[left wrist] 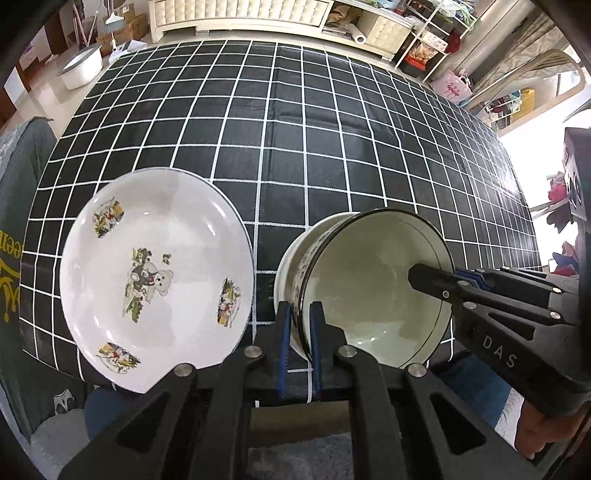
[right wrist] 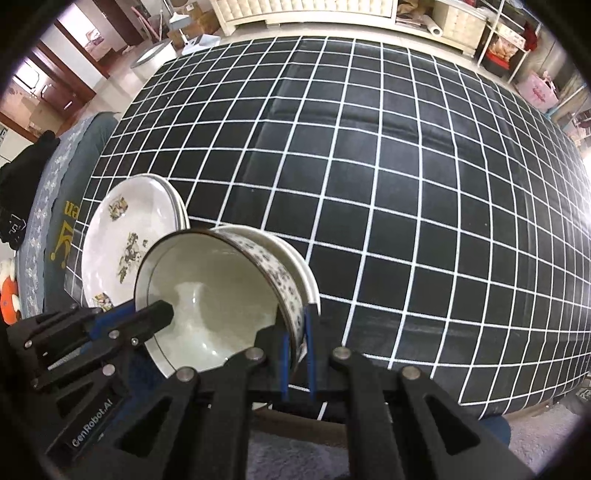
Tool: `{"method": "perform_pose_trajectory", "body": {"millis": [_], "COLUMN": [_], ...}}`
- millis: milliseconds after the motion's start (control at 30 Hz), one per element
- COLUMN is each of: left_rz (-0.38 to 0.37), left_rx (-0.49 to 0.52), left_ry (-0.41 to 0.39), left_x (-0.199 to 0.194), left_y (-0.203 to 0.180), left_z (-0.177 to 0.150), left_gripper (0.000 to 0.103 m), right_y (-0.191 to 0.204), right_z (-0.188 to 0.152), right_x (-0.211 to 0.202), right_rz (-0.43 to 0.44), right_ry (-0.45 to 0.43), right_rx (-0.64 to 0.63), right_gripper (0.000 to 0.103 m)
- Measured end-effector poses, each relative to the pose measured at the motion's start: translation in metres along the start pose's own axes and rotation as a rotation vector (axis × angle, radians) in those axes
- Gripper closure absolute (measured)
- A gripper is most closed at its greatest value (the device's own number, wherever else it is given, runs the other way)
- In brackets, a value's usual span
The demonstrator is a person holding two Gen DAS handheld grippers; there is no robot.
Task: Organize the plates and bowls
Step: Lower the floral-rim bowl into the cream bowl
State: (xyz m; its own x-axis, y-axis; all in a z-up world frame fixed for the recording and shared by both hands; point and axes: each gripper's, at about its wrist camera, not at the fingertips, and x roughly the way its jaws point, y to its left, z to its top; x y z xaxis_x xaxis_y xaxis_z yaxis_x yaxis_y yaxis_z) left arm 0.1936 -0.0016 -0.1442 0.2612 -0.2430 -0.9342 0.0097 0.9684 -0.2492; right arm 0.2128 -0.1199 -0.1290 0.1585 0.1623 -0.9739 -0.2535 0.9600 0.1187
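A cream bowl (left wrist: pixel 369 288) with a dark rim and a flowered band stands near the front edge of the checked table (left wrist: pixel 332 129), nested on a white bowl. My left gripper (left wrist: pixel 299 321) is shut on the bowl's left rim, one finger inside and one outside. On the opposite rim my right gripper (right wrist: pixel 297 332) is shut on the same bowl (right wrist: pixel 207 295); it also shows from the side as the right gripper (left wrist: pixel 419 277). The left gripper (right wrist: pixel 162 312) reaches in from the left. Left of the bowl lies a white teddy-bear plate (left wrist: pixel 155 266), the top plate (right wrist: pixel 118 236) of a small stack.
The black cloth with white grid lines stretches bare behind the dishes. A chair with grey fabric (left wrist: pixel 22 177) stands at the table's left. On the floor beyond are a white basin (left wrist: pixel 79 68), a white cabinet (left wrist: pixel 240 14) and cluttered shelves (left wrist: pixel 436 40).
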Motion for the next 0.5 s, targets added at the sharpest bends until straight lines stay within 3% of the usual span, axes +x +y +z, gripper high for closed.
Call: {"method": "perform_pose_trajectory", "body": {"millis": [500], "left_rz": [0.010], "left_rx": [0.014], "left_ry": [-0.017], "left_x": [-0.0071], "left_y": [0.0026], "left_z": [-0.0001], "left_gripper": [0.095], "right_y": [-0.0021], "right_z": [-0.0006], "right_x": [-0.0033], "right_rz": [0.004], "right_ry": [-0.005], "right_rx": [-0.005], "right_gripper": [0.087]}}
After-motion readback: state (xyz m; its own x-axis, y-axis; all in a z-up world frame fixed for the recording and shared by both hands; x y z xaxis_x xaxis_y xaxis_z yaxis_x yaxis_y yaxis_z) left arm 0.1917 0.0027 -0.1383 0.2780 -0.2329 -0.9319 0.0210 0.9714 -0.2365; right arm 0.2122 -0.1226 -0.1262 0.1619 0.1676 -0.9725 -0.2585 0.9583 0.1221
